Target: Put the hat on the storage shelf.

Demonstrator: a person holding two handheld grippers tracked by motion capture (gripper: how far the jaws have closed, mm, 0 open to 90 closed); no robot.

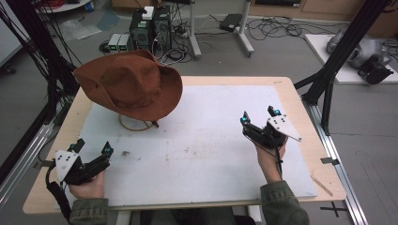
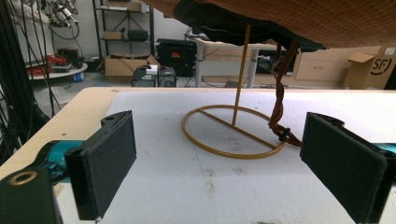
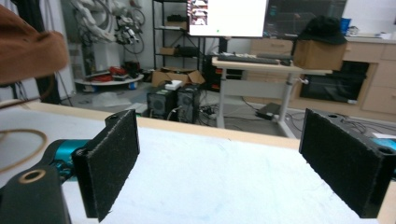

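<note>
Both tongs spread apart, nothing between them; hat sits on its stand at worktop's far left.

Left tongs [image 1: 93, 147] at near-left of the white mat [image 1: 211, 140], jaws wide apart w/ bare mat between, pointing toward the stand's gold ring base [image 2: 232, 132]. Right tongs [image 1: 259, 115] at mid-right, also wide apart and empty, held by right hand [image 1: 268, 159], well apart from the hat. Brown wide-brim hat [image 1: 129, 84] rests tilted atop a thin gold upright rod [image 2: 241, 70]; its brown chin cord [image 2: 279, 100] hangs down to the mat beside the ring. Wooden worktop [image 1: 300, 117] edge shows round the mat. Beyond: PC towers [image 1: 150, 28], cables on floor.
</note>
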